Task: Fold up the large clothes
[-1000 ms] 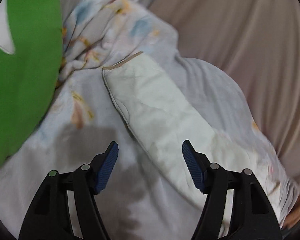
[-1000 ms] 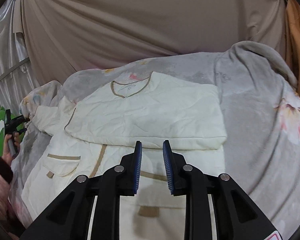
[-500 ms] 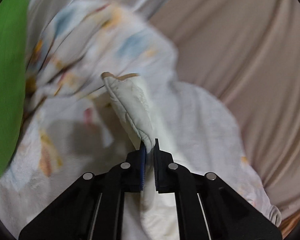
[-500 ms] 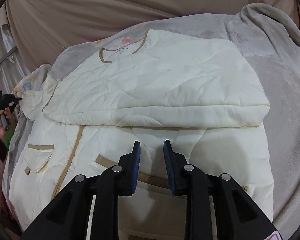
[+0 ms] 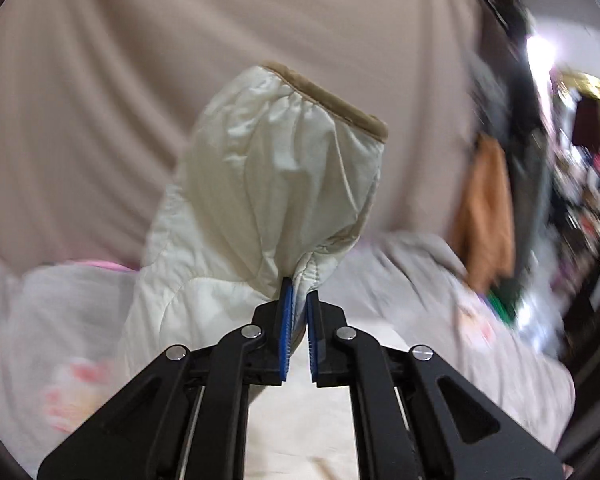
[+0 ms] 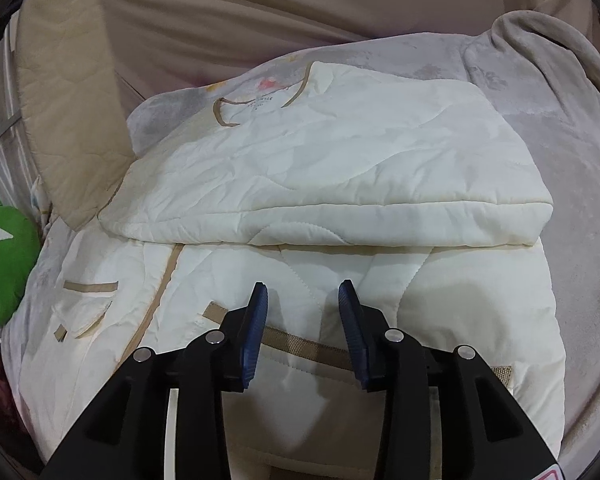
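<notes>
Left hand-held gripper clamped tight on sleeve; right hand-held gripper opening, nothing between jaws.

The jacket is lying on the blanket, its upper half doubled over the lower half. The right gripper is hovering above the lower half, jaws opening, nothing between them. At the left, the sleeve is rising off the bed, pinched in the left gripper. A cushion is sitting at the far left edge; a curtain is hanging behind.
</notes>
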